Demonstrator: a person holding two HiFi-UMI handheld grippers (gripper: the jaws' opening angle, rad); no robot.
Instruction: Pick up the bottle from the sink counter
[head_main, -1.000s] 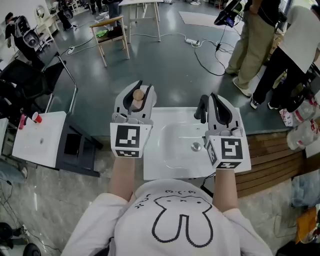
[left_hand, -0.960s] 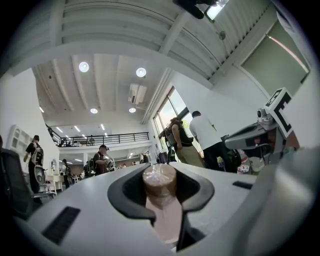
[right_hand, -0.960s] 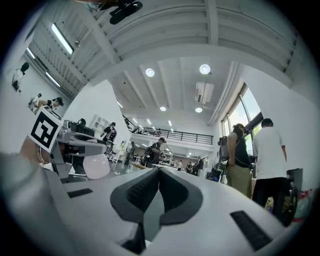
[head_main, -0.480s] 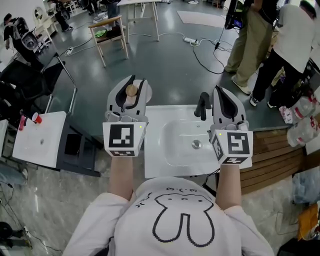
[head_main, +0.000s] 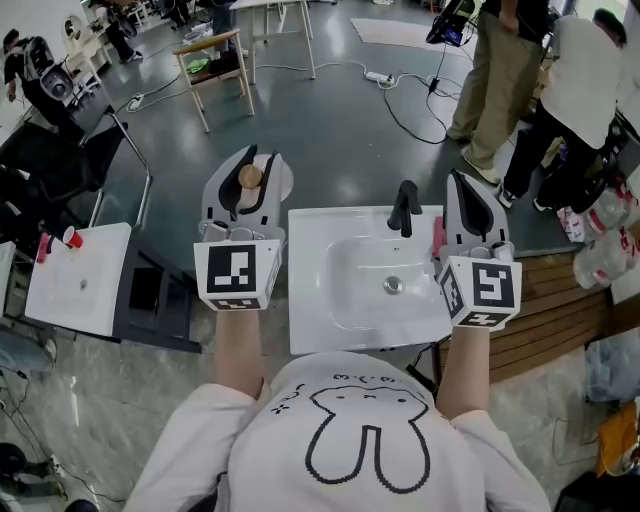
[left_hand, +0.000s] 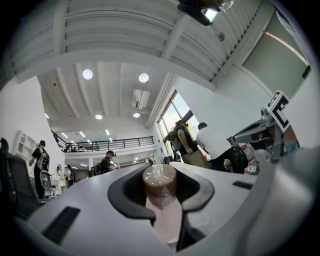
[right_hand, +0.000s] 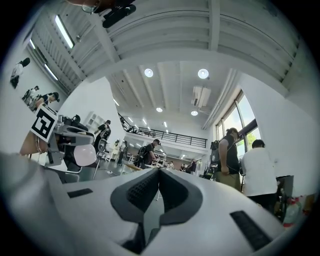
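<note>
A bottle (head_main: 250, 177) with a round brown cap sits between the jaws of my left gripper (head_main: 251, 160), which is shut on it and held up left of the white sink (head_main: 316, 330). In the left gripper view the cap (left_hand: 159, 180) and the pale body below it fill the gap between the jaws, which point at the ceiling. My right gripper (head_main: 463, 182) is raised at the sink's right side, shut and empty. Its closed jaws (right_hand: 159, 173) also point upward. The bottle's white body (right_hand: 85, 155) shows at the left of the right gripper view.
A black faucet (head_main: 404, 208) stands at the sink's back edge, with a small pink item (head_main: 438, 236) to its right. People (head_main: 510, 70) stand at the back right. A white side table (head_main: 78, 278) with a red cup (head_main: 72, 236) is at the left. A wooden chair (head_main: 222, 62) stands behind.
Both grippers have moved apart: the left one with the bottle went left, off the sink counter, and the right one went right. More of the sink and the faucet now shows.
</note>
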